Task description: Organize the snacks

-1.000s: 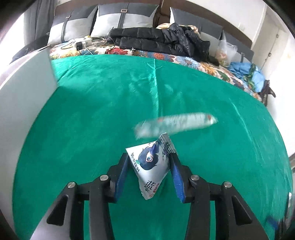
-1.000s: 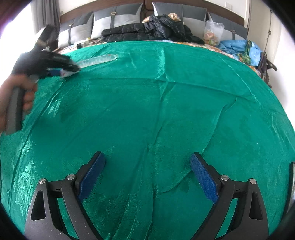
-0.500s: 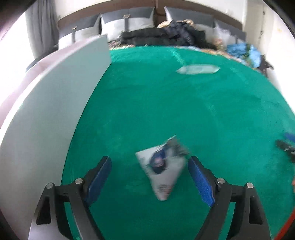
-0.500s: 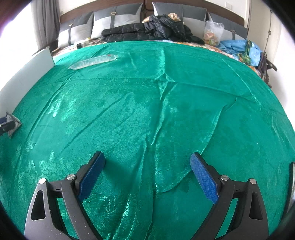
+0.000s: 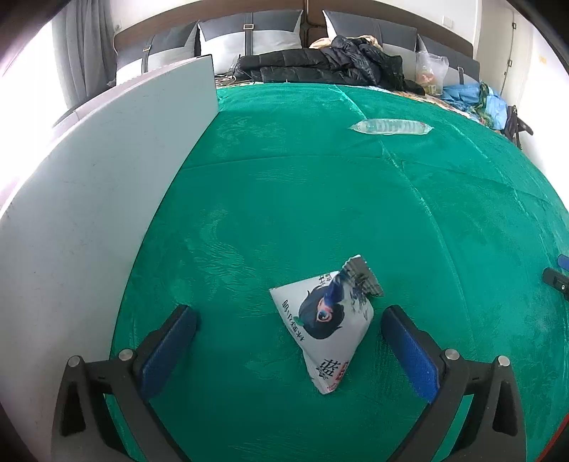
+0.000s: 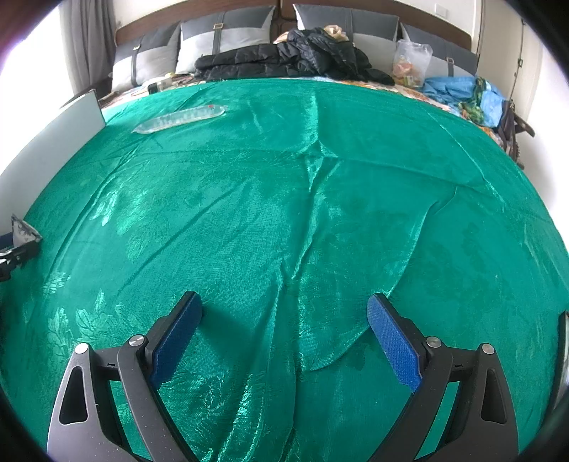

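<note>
A white triangular snack packet [image 5: 325, 320] with a dark blue cartoon print lies on the green cloth [image 5: 302, 199], between the wide-open fingers of my left gripper [image 5: 288, 334], touching neither. Its corner shows at the left edge of the right wrist view [image 6: 23, 232]. A long clear tube-shaped snack pack [image 5: 391, 127] lies far back on the cloth; it also shows in the right wrist view [image 6: 181, 119]. My right gripper [image 6: 284, 320] is open and empty above the cloth.
A tall grey-white panel [image 5: 89, 199] stands along the left of the cloth. A black jacket [image 5: 320, 67], pillows [image 5: 249, 33], a clear bag [image 5: 430, 71] and blue cloth [image 5: 476, 99] lie at the back. The cloth has creases [image 6: 313, 199].
My left gripper carried the triangular packet to a spot beside the panel, opened and let it go onto the cloth. The right gripper has not moved.
</note>
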### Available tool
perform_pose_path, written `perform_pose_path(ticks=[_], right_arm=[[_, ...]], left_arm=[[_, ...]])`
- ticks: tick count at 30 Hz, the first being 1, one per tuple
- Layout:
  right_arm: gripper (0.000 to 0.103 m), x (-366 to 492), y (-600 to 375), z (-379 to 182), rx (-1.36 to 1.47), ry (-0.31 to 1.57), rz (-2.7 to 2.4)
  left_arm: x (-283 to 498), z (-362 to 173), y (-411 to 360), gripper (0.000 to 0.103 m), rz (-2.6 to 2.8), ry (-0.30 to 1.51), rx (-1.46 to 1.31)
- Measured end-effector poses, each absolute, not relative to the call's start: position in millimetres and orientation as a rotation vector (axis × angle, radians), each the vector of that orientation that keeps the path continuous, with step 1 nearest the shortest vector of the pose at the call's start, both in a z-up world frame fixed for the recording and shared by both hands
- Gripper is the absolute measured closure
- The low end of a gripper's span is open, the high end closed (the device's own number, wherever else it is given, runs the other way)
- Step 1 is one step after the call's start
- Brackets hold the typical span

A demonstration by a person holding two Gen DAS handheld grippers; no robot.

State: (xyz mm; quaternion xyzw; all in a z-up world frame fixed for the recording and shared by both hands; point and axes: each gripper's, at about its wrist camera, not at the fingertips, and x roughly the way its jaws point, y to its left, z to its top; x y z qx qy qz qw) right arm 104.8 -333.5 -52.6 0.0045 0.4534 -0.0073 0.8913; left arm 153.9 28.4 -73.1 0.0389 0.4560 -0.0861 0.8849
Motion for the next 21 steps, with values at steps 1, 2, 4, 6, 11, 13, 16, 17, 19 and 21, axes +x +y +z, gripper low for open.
perform_pose_path(ticks=[1,2,4,6,11,13,16,17,19,21], right_arm=[[0.007,104.8,-333.5,-52.6,0.010,0.941,-0.015],[0.007,104.7,-333.3,-52.4,0.010,0.941,-0.014],[0.007,104.8,-333.3,-52.5,0.009,0.941,-0.015],[0.007,104.7,-333.4,-52.5,0.009,0.941,-0.016],[0.007,102.4,-331.9,-52.6,0.026,0.944,-0.049],[0.008,109.8,-330.3,-50.0,0.025,0.990,-0.045],[0.011,146.0,-322.3,-37.3,0.044,1.046,0.036],[0.011,160.9,-320.5,-30.1,0.092,1.051,0.050],[0.011,203.2,-315.1,-16.3,0.280,1.074,0.073],[0.011,246.2,-304.6,-16.8,0.457,1.140,0.101]], left_arm=[[154.0,-72.9,28.3,0.000,-0.179,0.949,0.081],[153.9,-73.2,28.5,0.000,-0.179,0.949,0.081],[153.9,-73.2,28.5,0.000,-0.179,0.949,0.081],[154.0,-73.2,28.5,0.000,-0.179,0.949,0.081],[154.1,-72.6,28.3,0.000,-0.179,0.948,0.081],[154.2,-72.8,28.6,0.000,-0.180,0.949,0.080],[154.1,-73.1,28.5,0.000,-0.180,0.948,0.081],[155.5,-72.6,26.0,0.000,-0.179,0.949,0.081],[155.4,-73.1,26.0,0.000,-0.179,0.949,0.081],[155.4,-73.0,26.2,0.000,-0.180,0.949,0.081]])
